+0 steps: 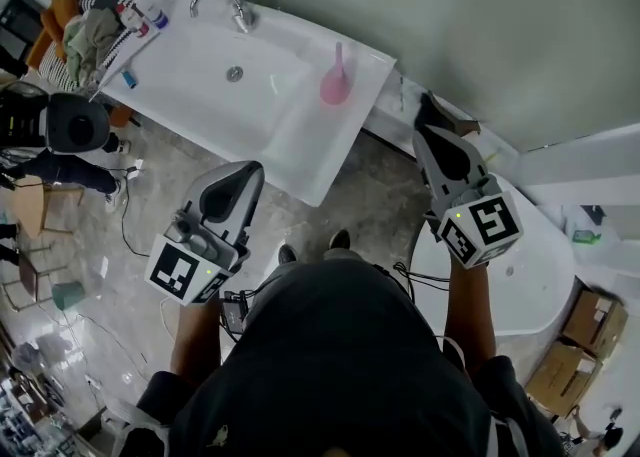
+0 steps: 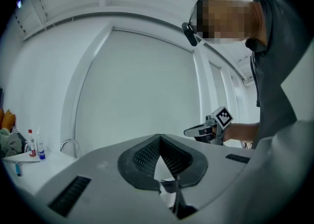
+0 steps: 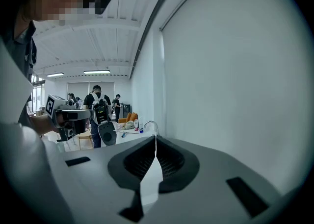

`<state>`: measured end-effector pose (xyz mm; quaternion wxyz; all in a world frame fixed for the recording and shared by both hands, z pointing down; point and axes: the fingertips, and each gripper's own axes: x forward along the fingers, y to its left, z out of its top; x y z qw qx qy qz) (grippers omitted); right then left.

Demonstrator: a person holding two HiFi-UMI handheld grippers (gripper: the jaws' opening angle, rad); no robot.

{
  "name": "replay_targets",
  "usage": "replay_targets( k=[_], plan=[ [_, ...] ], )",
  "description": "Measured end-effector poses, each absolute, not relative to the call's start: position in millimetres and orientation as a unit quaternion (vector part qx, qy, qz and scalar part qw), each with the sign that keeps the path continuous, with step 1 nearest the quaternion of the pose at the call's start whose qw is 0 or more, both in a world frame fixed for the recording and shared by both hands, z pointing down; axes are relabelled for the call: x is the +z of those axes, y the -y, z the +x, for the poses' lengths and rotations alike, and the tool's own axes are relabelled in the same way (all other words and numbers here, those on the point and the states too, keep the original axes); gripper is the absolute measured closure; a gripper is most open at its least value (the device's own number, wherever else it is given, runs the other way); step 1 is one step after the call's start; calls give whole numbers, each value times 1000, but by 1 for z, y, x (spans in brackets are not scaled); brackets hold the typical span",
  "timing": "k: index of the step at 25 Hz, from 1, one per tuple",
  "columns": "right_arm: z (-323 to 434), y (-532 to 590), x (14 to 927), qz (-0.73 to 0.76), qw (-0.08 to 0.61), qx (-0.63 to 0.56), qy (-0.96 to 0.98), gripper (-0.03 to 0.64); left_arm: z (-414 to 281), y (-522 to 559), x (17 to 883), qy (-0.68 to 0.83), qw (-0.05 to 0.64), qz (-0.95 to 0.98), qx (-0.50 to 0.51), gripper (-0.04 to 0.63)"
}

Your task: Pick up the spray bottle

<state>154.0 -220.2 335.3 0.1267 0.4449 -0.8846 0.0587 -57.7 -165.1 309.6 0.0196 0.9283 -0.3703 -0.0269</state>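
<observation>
The pink spray bottle (image 1: 336, 80) stands upright on the right end of the white sink counter (image 1: 290, 135), beside the basin. My left gripper (image 1: 250, 170) hovers in front of the counter's near edge, left of and below the bottle, jaws shut and empty (image 2: 159, 136). My right gripper (image 1: 425, 103) is held to the right of the counter's corner, next to the wall, also shut with nothing in it (image 3: 156, 137). Neither gripper touches the bottle. The bottle does not show in either gripper view.
A chrome faucet (image 1: 222, 0) sits at the back of the sink. Small bottles (image 1: 150, 17) and a pile of clothes (image 1: 85, 30) lie at the counter's left end. A white tub (image 1: 535, 280) and cardboard boxes (image 1: 585, 340) are to the right. People stand further off (image 3: 98, 112).
</observation>
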Motion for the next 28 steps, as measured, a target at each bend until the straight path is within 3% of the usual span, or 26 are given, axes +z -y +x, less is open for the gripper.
replay_targets(
  k=[11,28],
  plan=[
    [177,237,357,433,124,80,889,607,-29,174,315,384,36,923,-6,594],
    [147,251,346,518,136,71,842,607,-77,230,315,302,27,952,-31,594]
  ],
)
